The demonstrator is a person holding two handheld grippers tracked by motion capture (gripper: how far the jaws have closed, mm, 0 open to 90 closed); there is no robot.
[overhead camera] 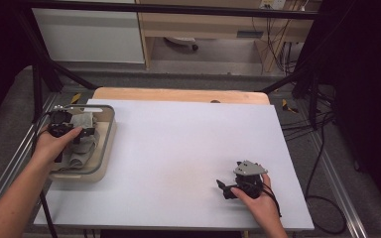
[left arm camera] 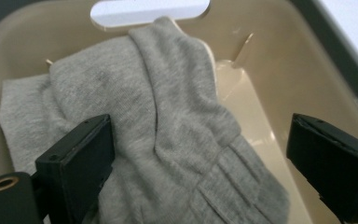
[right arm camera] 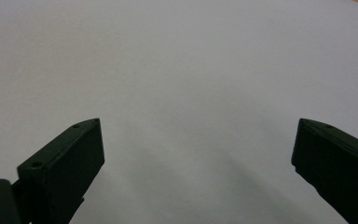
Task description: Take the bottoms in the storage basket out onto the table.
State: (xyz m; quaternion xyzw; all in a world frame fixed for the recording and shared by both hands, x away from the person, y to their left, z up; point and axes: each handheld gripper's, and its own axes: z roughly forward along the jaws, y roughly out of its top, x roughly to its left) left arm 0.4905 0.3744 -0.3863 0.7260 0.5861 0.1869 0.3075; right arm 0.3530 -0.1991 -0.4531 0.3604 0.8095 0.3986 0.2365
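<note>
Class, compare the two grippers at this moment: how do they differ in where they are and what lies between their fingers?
The left gripper hangs over the beige bin at the table's left edge; the right gripper sits low over the bare white tabletop, near its right front. Grey cloth lies between the left gripper's fingers; nothing lies between the right gripper's. Both are open, and each is held in a hand.

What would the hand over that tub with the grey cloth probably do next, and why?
Probably lower the left gripper a little and close it. Its jaws stand wide open over the grey cloth, which lies bunched in the beige tub, not yet gripped. The right gripper waits open over the white table.
</note>
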